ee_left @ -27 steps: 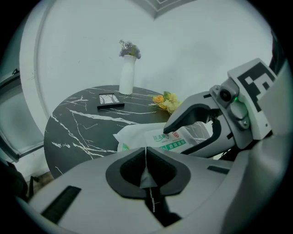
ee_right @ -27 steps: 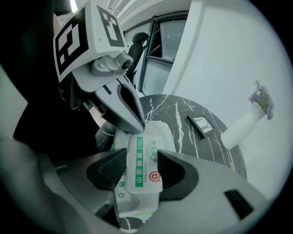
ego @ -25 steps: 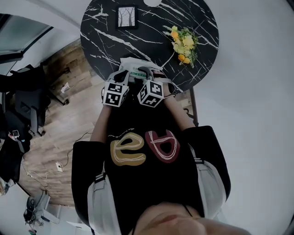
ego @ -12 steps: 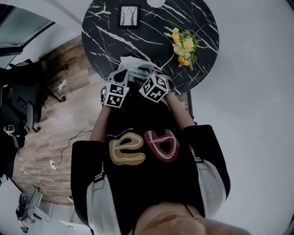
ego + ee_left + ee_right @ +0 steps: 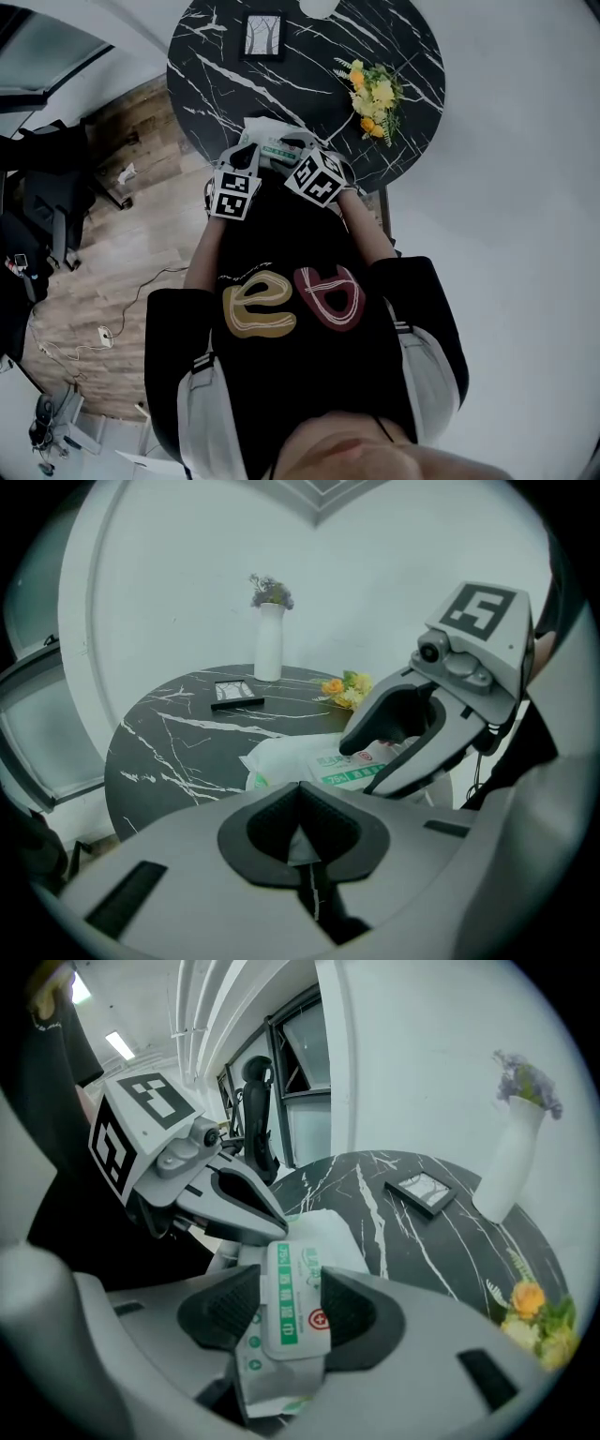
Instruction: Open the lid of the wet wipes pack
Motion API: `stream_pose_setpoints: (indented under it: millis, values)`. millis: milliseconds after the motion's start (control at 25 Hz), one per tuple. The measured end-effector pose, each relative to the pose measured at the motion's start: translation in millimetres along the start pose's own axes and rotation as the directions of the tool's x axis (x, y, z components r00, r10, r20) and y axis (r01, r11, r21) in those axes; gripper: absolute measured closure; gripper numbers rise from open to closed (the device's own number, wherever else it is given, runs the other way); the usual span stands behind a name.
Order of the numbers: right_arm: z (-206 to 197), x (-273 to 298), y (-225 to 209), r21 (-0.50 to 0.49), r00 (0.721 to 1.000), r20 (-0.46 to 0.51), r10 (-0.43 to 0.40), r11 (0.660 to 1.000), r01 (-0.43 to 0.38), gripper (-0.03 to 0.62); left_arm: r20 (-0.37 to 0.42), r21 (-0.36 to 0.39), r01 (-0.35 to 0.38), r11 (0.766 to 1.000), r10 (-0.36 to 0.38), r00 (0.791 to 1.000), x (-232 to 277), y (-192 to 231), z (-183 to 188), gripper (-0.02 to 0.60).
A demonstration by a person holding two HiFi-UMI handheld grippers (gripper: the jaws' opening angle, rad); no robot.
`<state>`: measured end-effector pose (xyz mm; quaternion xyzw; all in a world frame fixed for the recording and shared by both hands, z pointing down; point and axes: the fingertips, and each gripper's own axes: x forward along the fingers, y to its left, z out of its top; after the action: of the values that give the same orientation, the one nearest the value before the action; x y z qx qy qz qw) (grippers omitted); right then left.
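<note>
Step in hand, as I read it: the peel itself. Wet wipes pack (image 5: 273, 142) sat at the near edge of the table (image 5: 281, 70), close to the person, with both tools on it. Left gripper (image 5: 300, 834) was clenched on a thin white bit of the pack's film at one end, acting as the anchor. Right gripper (image 5: 287, 1327) had the lid (image 5: 292, 1283) between its pads, which pressed on both long edges, so I'd call it grasped. The lid's rounded end looked slightly raised off the pack, but I couldn't tell whether the seal had broken. Next move probably calls for pulling the right tool up and back along the pack while the left holds steady. Risks: the film slips out, or the whole pack lifts instead of the lid. Containers: no wipes were visible, and the opening was hidden under the lid. Vase (image 5: 269, 647) at the far edge held a small sprig. Yellow flowers (image 5: 376, 94) lay loose toward the right edge, and a picture frame (image 5: 260, 35) was near the far edge.
</note>
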<state>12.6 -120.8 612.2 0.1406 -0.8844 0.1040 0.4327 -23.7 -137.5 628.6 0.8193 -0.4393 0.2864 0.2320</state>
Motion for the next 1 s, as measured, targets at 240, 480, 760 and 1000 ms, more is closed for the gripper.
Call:
stream_pose_setpoints:
  millis: [240, 480, 760, 1000]
  values:
    - [4, -6, 5, -0.002, 1.000, 0.009, 0.018, 1.000, -0.018, 0.425, -0.020, -0.003, 0.008, 1.000, -0.009, 1.000, -1, 0, -1, 0.563]
    - [11, -16, 11, -0.053, 0.999, 0.023, 0.043, 0.998, -0.041, 0.504, -0.030, -0.012, 0.009, 1.000, -0.009, 1.000, -2, -1, 0, 0.563]
    - [19, -27, 7, -0.040, 0.997, 0.065, 0.032, 0.999, -0.029, 0.542, -0.030, -0.022, 0.021, 1.000, -0.021, 0.999, -3, 0, 0, 0.563]
    - [27, -37, -4, -0.019, 0.995, 0.100, 0.001, 1.000, 0.001, 0.560, -0.022, -0.030, 0.028, 0.999, -0.029, 0.999, -3, 0, 1, 0.563]
